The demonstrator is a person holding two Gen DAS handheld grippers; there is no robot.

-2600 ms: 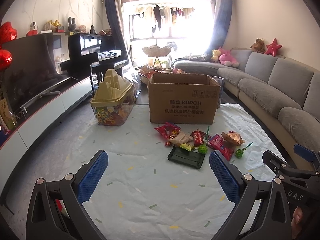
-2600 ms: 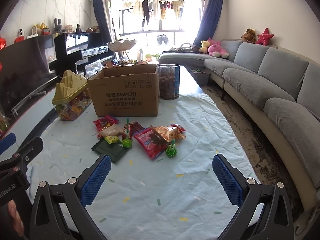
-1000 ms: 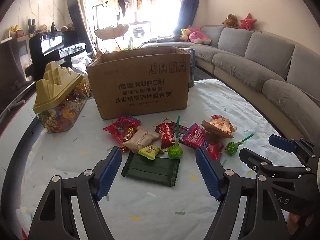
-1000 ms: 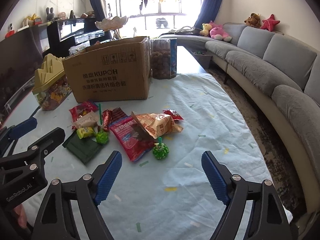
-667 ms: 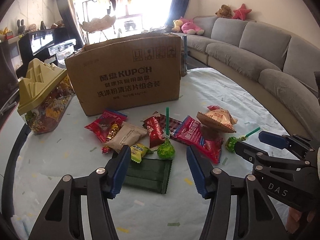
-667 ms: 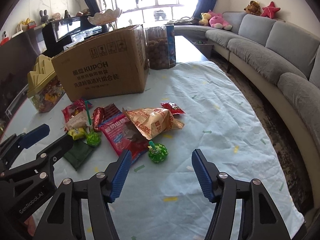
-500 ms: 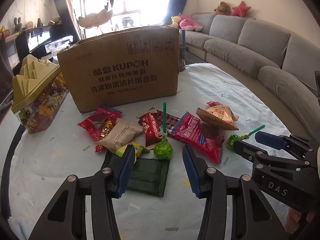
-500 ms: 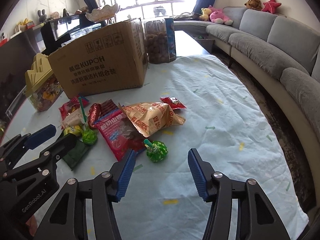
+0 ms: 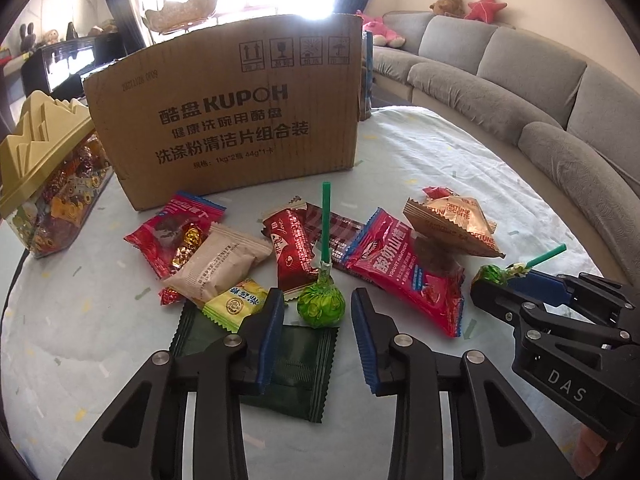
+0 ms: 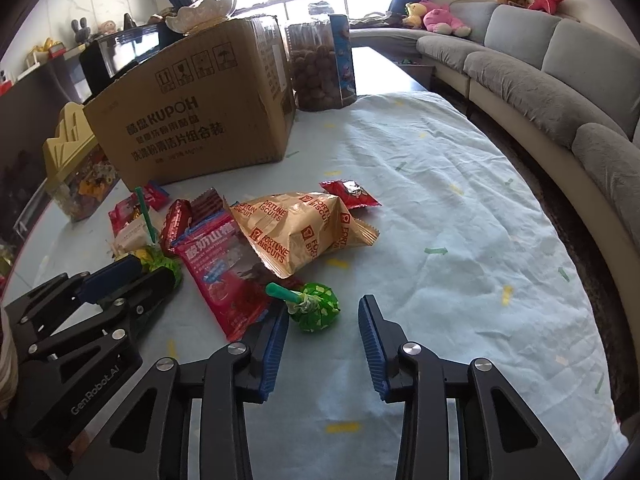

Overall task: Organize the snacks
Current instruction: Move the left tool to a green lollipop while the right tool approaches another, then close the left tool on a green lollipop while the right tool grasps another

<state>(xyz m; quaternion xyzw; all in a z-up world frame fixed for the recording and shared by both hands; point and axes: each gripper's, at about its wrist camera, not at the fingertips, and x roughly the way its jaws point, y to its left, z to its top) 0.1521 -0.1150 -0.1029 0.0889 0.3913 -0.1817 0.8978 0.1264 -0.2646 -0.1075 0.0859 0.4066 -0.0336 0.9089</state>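
Observation:
A pile of snack packets lies on the pale blue cloth in front of a brown cardboard box (image 9: 224, 120). My left gripper (image 9: 318, 308) is open, its blue pads on either side of a green-wrapped lollipop (image 9: 321, 304) that rests on a dark green packet (image 9: 296, 356). My right gripper (image 10: 323, 316) is open around a second green lollipop (image 10: 314, 306). That lollipop also shows in the left wrist view (image 9: 494, 274). A tan Fortune Biscuits bag (image 10: 300, 228) and a red yogurt packet (image 10: 224, 268) lie beside it.
A clear candy tub with a yellow lid (image 9: 44, 172) stands left of the box. A clear jar of brown snacks (image 10: 320, 68) stands behind the box. A grey sofa (image 10: 540, 76) runs along the right of the table.
Both grippers have moved forward and down toward the snack pile. Their jaws have narrowed, and each now brackets a green lollipop.

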